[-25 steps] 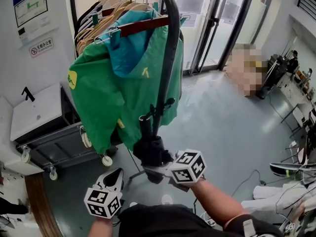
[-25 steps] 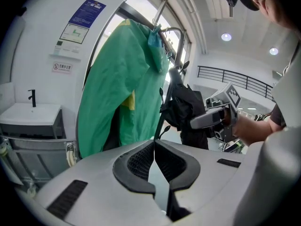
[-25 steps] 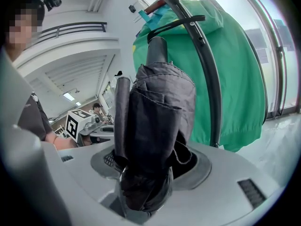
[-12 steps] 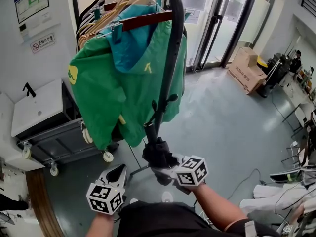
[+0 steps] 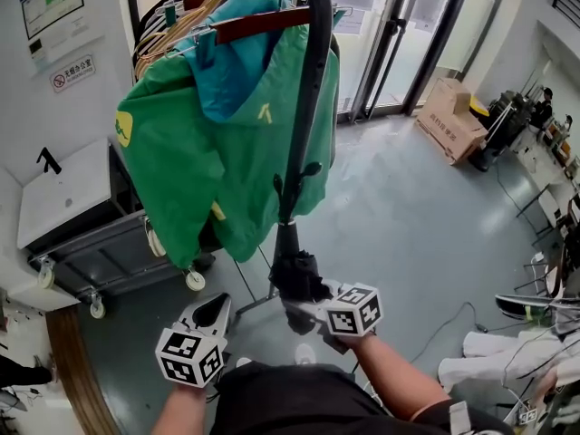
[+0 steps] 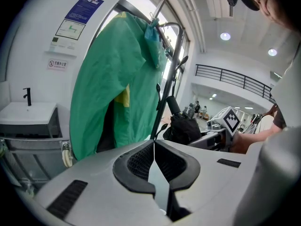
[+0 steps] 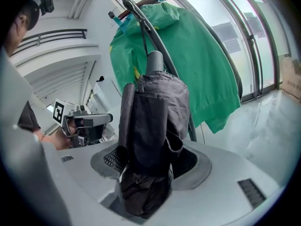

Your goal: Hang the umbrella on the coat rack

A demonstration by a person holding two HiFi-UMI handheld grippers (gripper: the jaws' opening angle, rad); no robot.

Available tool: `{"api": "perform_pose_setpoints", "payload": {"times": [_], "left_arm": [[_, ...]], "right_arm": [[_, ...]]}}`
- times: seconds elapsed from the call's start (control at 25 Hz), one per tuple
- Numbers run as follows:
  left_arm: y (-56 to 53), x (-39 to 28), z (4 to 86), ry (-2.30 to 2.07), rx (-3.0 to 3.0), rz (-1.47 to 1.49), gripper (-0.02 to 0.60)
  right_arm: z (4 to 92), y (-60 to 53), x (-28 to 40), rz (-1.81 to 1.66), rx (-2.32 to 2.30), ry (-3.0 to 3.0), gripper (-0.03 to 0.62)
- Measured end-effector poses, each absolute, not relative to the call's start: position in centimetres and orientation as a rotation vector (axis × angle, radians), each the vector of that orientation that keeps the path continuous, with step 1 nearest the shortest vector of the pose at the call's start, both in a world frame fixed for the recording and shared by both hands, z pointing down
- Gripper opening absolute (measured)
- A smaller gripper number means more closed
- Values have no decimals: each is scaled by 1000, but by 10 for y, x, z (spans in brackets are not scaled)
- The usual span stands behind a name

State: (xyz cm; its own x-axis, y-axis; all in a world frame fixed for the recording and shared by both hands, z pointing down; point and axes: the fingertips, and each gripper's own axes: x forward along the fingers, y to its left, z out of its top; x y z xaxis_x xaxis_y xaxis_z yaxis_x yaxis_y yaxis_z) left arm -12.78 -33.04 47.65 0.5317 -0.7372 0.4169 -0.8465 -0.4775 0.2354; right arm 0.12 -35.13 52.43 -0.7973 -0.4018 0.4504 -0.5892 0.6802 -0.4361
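Note:
My right gripper (image 5: 304, 304) (image 7: 143, 166) is shut on a folded black umbrella (image 5: 293, 277) (image 7: 150, 131), held upright with its handle end up, right beside the dark bent pole of the coat rack (image 5: 304, 107) (image 7: 155, 36). The umbrella (image 6: 181, 126) also shows past my left jaws, next to the rack pole (image 6: 167, 84). My left gripper (image 5: 210, 314) (image 6: 154, 161) is shut on nothing, low and left of the umbrella. A green jacket (image 5: 217, 143) (image 6: 117, 88) (image 7: 197, 65) hangs on the rack.
A white sink cabinet on castors (image 5: 72, 234) stands left of the rack by the wall. Glass doors (image 5: 399, 43) are behind, with a cardboard box (image 5: 450, 116) beside them. Cables and furniture (image 5: 535, 333) lie at the right.
The umbrella and my right gripper have edged right and closer to the rack pole. The left gripper has hardly moved.

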Motion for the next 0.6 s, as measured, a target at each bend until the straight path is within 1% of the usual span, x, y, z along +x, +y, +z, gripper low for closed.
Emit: {"api": "perform_pose_setpoints", "payload": {"times": [0.16,0.6], "left_arm": [[-332,-127,477,-1291,2365,365,18],[-333,-126,478,-1282,2368,378,18]], "right_arm": [[529,-348,4,849,795,-2577,249],[553,-372,14,718,895,-2478,249]]}}
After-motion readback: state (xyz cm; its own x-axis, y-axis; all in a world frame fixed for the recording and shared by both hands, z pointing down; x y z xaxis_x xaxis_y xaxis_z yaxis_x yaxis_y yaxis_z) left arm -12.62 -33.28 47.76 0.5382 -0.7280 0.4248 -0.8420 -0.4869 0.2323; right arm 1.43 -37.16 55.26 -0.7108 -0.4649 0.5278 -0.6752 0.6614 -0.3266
